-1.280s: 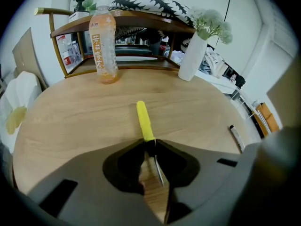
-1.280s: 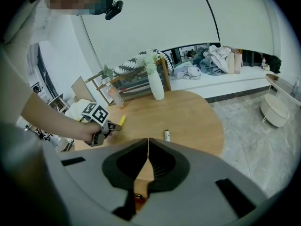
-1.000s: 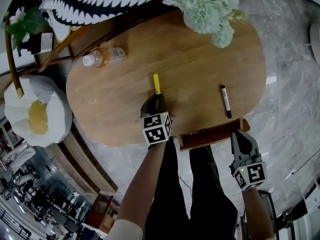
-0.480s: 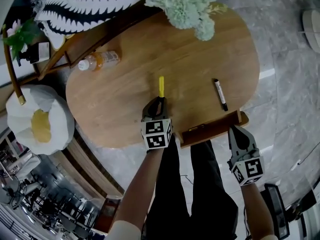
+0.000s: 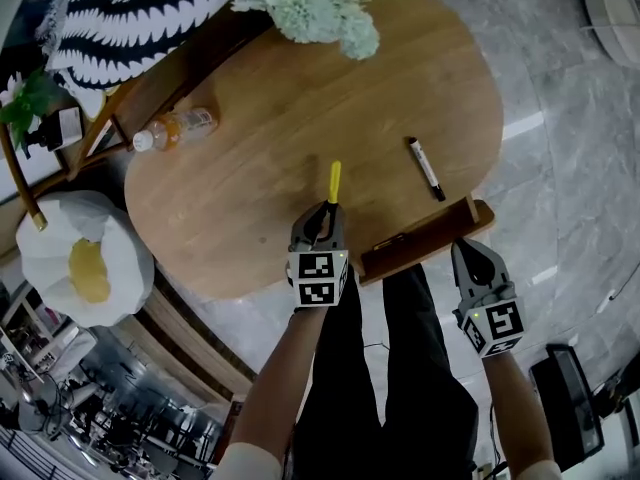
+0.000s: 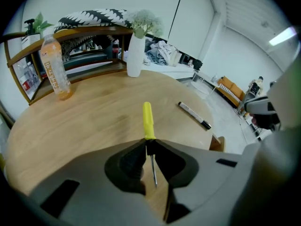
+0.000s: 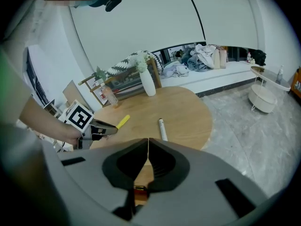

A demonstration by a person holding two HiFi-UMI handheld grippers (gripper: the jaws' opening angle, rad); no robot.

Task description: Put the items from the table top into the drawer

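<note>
At centre the left gripper (image 5: 326, 216) is pinching the screwdriver (image 5: 334, 181) by its thin neck, risking it swivelling or slipping before reaching the drawer (image 5: 420, 240) at lower right, where the right gripper (image 5: 470, 254) is hovering, jaws pressed together, empty.

The room has a grey marble floor (image 5: 570, 148), white wall (image 7: 155, 18), wooden shelf (image 6: 84, 30).
</note>
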